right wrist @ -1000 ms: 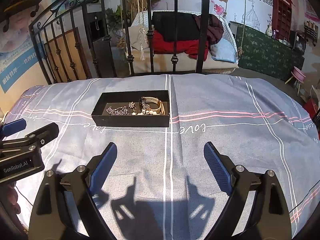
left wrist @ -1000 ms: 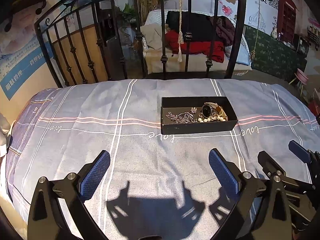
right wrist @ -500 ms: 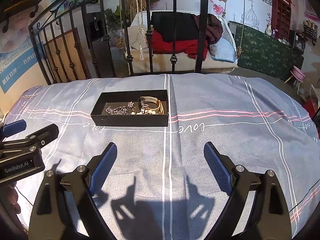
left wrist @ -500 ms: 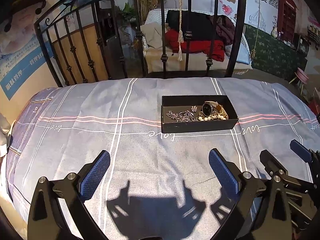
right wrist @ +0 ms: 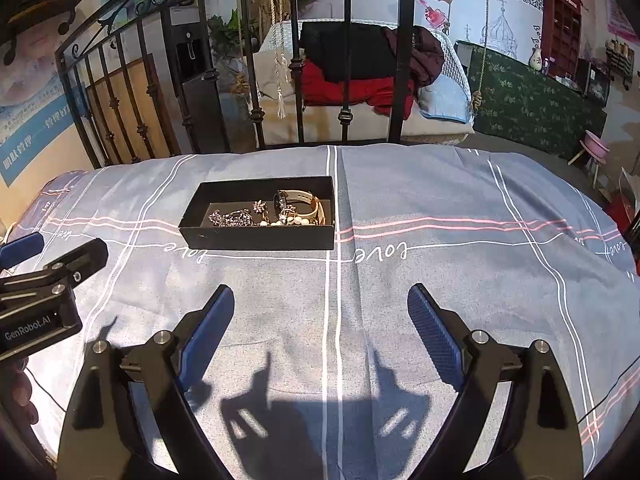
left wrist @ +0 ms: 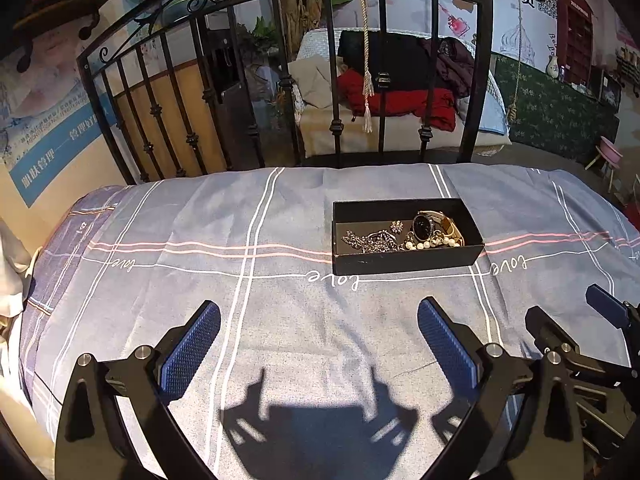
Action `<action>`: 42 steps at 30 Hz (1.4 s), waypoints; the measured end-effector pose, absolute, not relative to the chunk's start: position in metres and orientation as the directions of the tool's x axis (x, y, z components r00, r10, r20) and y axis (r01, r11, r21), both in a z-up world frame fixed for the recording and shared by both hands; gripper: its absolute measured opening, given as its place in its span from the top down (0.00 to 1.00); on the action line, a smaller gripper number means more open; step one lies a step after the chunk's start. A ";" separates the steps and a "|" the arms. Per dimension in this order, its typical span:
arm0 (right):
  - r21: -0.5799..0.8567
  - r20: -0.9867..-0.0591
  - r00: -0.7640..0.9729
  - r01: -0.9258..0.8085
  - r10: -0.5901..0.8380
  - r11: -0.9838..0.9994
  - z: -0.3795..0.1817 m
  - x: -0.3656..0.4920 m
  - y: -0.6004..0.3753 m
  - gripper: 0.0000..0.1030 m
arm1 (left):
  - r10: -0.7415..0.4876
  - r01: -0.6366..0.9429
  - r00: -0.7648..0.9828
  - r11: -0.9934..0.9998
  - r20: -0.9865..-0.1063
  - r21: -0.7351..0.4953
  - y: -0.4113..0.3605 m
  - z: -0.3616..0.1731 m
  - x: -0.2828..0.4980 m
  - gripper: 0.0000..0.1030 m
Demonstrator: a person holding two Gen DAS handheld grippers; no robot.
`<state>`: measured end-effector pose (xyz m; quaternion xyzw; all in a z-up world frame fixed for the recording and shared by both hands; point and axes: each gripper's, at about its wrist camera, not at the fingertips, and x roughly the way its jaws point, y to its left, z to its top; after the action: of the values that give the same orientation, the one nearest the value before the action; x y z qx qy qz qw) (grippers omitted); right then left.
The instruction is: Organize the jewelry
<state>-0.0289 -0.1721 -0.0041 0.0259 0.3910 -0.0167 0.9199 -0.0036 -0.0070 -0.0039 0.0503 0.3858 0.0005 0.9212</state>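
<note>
We hold the left gripper (left wrist: 318,332) and right gripper (right wrist: 320,320) spread wide, empty, low in frame. The shallow black rectangular box (left wrist: 404,264), centre-frame on the grey checked bedsheet (left wrist: 200,280), holds tangled jewelry (left wrist: 404,236). We judge the approach pending: reach forward next.

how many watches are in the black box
1: a wristwatch with a dark face and beige strap at the right end of the black box, beside the pearl strand. Tangled pieces could hide more.
</note>
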 end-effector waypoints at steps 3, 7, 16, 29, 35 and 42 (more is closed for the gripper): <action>0.036 -0.721 0.693 0.053 -0.011 0.998 -0.005 -0.029 -0.173 0.15 | 0.005 0.061 0.679 0.996 -0.735 0.064 -0.006 -0.007 0.000 0.06; 0.036 -0.721 0.693 0.055 -0.012 0.998 -0.004 -0.030 -0.173 0.15 | -0.005 0.065 0.671 0.996 -0.741 0.053 -0.005 -0.008 0.001 0.06; 0.040 -0.717 0.697 0.054 -0.009 0.998 -0.004 -0.031 -0.173 0.15 | -0.005 0.065 0.673 0.997 -0.739 0.052 -0.006 -0.008 0.001 0.06; 0.038 -0.715 0.699 0.055 -0.011 0.998 -0.002 -0.030 -0.173 0.15 | -0.009 0.069 0.673 0.996 -0.739 0.051 -0.008 -0.004 0.001 0.06; 0.038 -0.717 0.697 0.055 -0.011 0.998 -0.002 -0.029 -0.173 0.15 | -0.011 0.071 0.670 0.996 -0.742 0.049 -0.008 -0.004 0.002 0.06; 0.039 -0.719 0.695 0.055 -0.011 0.998 -0.002 -0.029 -0.173 0.15 | -0.011 0.073 0.665 0.996 -0.746 0.051 -0.008 -0.005 0.004 0.06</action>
<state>-0.0285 -0.1730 -0.0022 0.0286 0.3900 -0.0180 0.9202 0.0043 -0.0077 -0.0053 0.0384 0.4084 -0.0230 0.9117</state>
